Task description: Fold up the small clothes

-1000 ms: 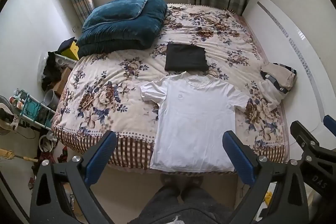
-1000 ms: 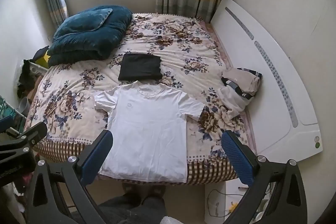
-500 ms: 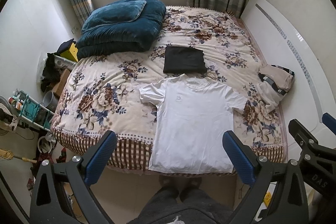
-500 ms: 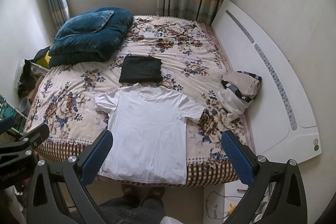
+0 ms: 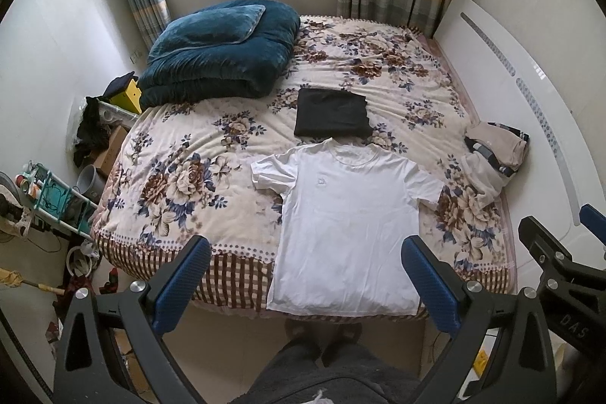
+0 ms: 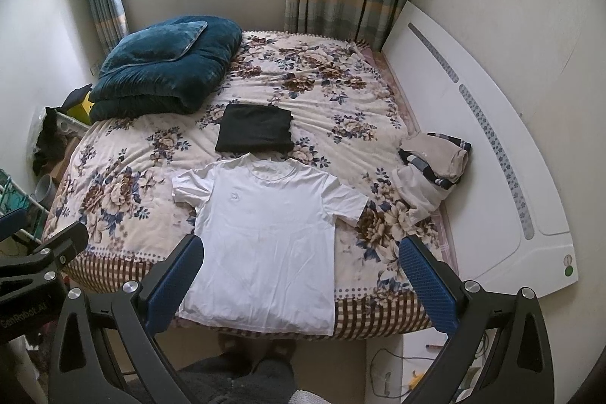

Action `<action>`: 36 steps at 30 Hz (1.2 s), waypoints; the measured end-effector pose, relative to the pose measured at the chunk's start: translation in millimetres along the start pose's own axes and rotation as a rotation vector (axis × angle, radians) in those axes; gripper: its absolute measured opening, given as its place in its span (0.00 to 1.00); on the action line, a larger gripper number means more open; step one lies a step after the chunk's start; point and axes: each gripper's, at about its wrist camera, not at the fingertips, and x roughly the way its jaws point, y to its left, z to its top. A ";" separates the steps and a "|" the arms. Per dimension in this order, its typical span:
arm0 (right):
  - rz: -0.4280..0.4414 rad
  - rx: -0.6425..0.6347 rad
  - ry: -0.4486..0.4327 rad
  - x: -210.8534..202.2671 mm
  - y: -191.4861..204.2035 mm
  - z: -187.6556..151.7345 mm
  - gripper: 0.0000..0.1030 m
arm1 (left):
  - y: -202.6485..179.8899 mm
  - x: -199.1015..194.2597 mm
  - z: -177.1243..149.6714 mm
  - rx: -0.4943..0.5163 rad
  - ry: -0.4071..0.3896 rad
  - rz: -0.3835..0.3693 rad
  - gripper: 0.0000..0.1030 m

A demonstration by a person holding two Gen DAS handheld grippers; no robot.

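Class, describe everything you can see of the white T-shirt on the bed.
The white T-shirt is short-sleeved with a round ribbed collar and a small faint chest mark. It looks like thin, lightly creased cotton. It lies unfolded, spread flat, collar toward the window, both sleeves out, on the floral bedspread. Its hem hangs over the near bed edge. The folded black garment sits just beyond its collar; whether they touch is unclear. Neither gripper touches it.

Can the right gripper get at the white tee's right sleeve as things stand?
Probably yes. The right gripper is open and empty, held above the bed's near edge, and nothing lies on the white T-shirt or its right sleeve.
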 end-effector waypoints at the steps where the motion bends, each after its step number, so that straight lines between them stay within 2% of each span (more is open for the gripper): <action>1: 0.000 0.000 -0.001 -0.2 -0.1 0.4 1.00 | -0.7 -0.1 1.0 0.000 0.000 -0.001 1.00; 36: -0.001 -0.002 -0.012 -2.6 1.1 1.8 1.00 | -1.5 -4.3 1.4 -0.006 -0.011 -0.014 1.00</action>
